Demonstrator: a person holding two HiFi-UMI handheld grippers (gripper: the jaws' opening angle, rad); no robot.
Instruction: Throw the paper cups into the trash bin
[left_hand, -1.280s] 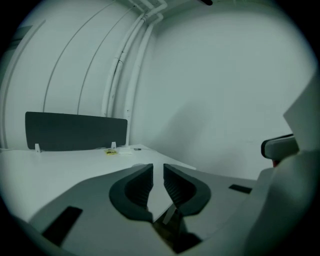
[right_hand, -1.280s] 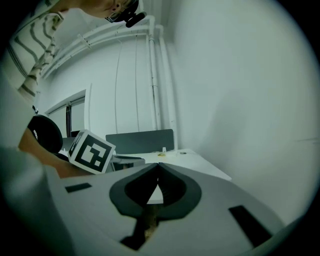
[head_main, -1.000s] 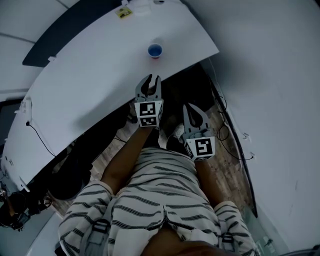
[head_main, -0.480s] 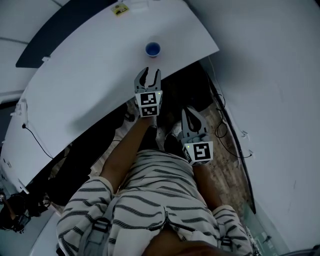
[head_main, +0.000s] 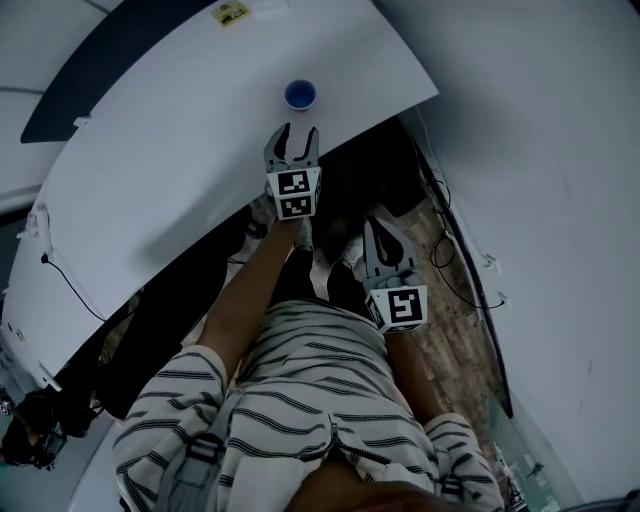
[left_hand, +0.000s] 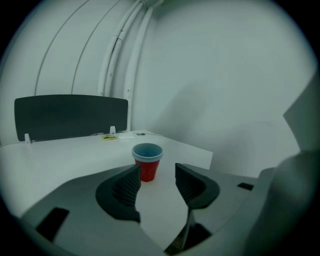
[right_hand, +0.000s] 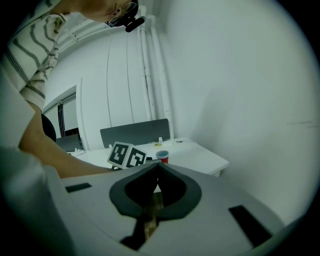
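Observation:
A red paper cup (head_main: 300, 95) with a blue inside stands upright near the right end of the white table (head_main: 170, 160). My left gripper (head_main: 292, 135) hovers over the table's near edge, just short of the cup. In the left gripper view the cup (left_hand: 147, 161) stands beyond the fingertips of that gripper (left_hand: 157, 169). Its jaws have just been opening and nothing is between them. My right gripper (head_main: 378, 220) hangs lower, off the table over the floor, with its jaws shut and empty. In the right gripper view its tips (right_hand: 157, 165) meet, and the cup (right_hand: 162, 157) is small and far.
A dark partition (left_hand: 70, 115) runs along the table's far side, with a yellow label (head_main: 230, 12) near it. A white wall (head_main: 540, 150) is on the right. Cables (head_main: 455, 270) trail on the wooden floor beside the table, and dark shapes (head_main: 370, 170) lie under it.
My left gripper has moved forward over the table edge toward the cup, and its jaws have spread wider. The right gripper has barely shifted.

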